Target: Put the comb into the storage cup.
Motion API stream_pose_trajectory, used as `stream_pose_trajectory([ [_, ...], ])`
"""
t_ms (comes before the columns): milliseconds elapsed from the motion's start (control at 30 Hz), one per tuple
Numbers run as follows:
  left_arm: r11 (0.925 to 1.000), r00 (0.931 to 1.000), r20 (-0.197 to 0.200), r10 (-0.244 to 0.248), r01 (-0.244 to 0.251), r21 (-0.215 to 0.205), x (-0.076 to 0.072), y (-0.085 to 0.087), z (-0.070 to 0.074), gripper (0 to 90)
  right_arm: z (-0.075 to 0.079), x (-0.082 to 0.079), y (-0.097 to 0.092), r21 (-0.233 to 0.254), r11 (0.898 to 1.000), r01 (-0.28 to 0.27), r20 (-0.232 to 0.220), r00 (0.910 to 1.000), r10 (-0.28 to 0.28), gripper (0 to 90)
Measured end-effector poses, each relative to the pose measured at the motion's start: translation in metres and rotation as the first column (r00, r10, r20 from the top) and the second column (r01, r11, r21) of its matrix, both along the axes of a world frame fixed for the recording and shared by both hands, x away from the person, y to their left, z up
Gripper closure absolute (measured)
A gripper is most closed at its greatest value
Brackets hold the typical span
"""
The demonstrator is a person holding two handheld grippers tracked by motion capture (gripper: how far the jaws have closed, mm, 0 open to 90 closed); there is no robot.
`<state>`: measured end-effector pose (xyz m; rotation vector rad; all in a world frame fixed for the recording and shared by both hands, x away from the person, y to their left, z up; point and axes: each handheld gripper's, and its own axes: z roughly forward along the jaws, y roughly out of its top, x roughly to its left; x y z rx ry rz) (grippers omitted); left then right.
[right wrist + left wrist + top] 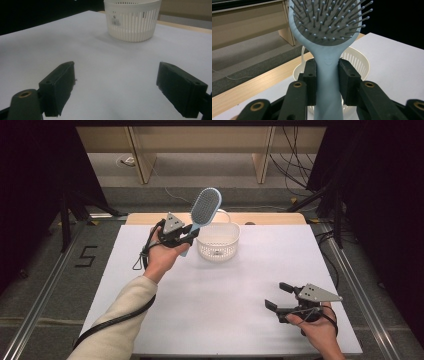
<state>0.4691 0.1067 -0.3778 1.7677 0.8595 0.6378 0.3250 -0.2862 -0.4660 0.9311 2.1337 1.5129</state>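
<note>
A light blue hairbrush (205,209) with a grey bristle pad is held up in the air, head tilted up and to the right. My left gripper (192,236) is shut on its handle, just left of the white slotted basket (234,238). In the left gripper view both black jaws press on the hairbrush (328,65) handle, and the basket (359,58) sits behind and below it. My right gripper (279,296) rests near the table's front right with its jaws wide apart and nothing between them. The right gripper (115,82) faces the basket (131,21) across bare white table.
The white table top (225,285) ends in a wooden strip (270,218) at the far edge. Black curtains and stand legs flank both sides, with cables on the floor at the back right.
</note>
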Motion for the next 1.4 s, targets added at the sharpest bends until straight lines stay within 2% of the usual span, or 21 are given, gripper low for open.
stream_pose_trajectory([
  [233, 1.0000, 1.0000, 0.004, -0.002, 0.002, 0.004, 0.004, -0.004, 0.001, 69.6, 0.000, 0.000, 0.000, 0.000, 1.000, -0.001, 0.001, 1.0000, 0.001, 16.3],
  [333, 0.9999, 1.0000, 0.004, -0.006, 0.006, -0.013, 0.006, -0.005, 0.002, 69.7, 0.000, 0.000, 0.000, 0.001, 1.000, -0.002, 0.000, 1.0000, 0.002, 16.3],
  [567, 0.9998, 0.9999, 0.002, -0.012, 0.012, -0.016, 0.010, -0.009, 0.004, 69.7, 0.000, 0.000, 0.000, 0.003, 1.000, -0.002, -0.001, 1.0000, 0.002, 16.4],
  [1067, 0.9992, 0.9992, 0.009, -0.039, 0.039, -0.008, 0.018, -0.018, 0.004, 69.7, 0.000, 0.000, 0.000, 0.008, 1.000, -0.003, -0.002, 1.0000, 0.003, 16.3],
  [1400, 0.9993, 0.9991, 0.020, -0.037, 0.037, 0.003, 0.023, -0.022, 0.006, 69.7, 0.000, 0.000, 0.000, 0.008, 1.000, -0.003, -0.002, 1.0000, 0.003, 16.3],
])
